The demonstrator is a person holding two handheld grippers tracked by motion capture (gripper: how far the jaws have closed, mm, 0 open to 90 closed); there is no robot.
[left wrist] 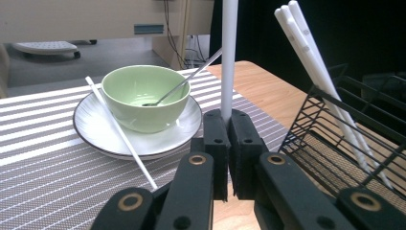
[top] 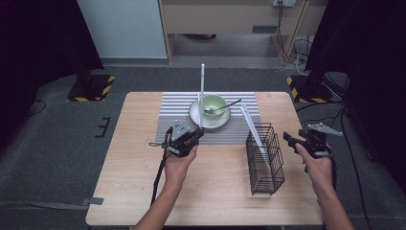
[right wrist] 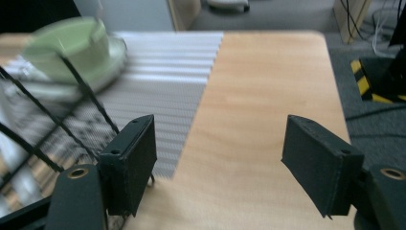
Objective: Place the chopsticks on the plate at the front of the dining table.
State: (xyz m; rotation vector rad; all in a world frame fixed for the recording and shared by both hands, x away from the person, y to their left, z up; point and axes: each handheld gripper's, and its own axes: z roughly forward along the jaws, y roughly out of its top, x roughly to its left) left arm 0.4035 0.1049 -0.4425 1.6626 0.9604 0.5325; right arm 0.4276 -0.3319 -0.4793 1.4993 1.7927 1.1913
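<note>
My left gripper (top: pixel 195 135) (left wrist: pixel 229 122) is shut on the lower end of a white chopstick (top: pixel 202 91) (left wrist: pixel 229 52), which stands upright in front of the plate. A second white chopstick (left wrist: pixel 119 132) leans on the rim of the white plate (top: pixel 194 114) (left wrist: pixel 91 134). On the plate sits a green bowl (top: pixel 213 104) (left wrist: pixel 143 93) with a metal spoon (top: pixel 225 107) (left wrist: pixel 189 79) in it. Two white chopsticks (top: pixel 251 127) (left wrist: pixel 316 72) lean in the black wire basket (top: pixel 265 160) (left wrist: pixel 344 139). My right gripper (top: pixel 289 139) (right wrist: pixel 220 139) hangs open to the right of the basket with bare table between its jaws.
A grey striped placemat (top: pixel 177 108) (left wrist: pixel 43 158) (right wrist: pixel 167 62) lies under the plate at the back of the wooden table (top: pixel 215 191) (right wrist: pixel 268 86). The basket's wires (right wrist: pixel 43 124) stand close by the right gripper's left jaw. Floor and cables lie beyond the table's right edge.
</note>
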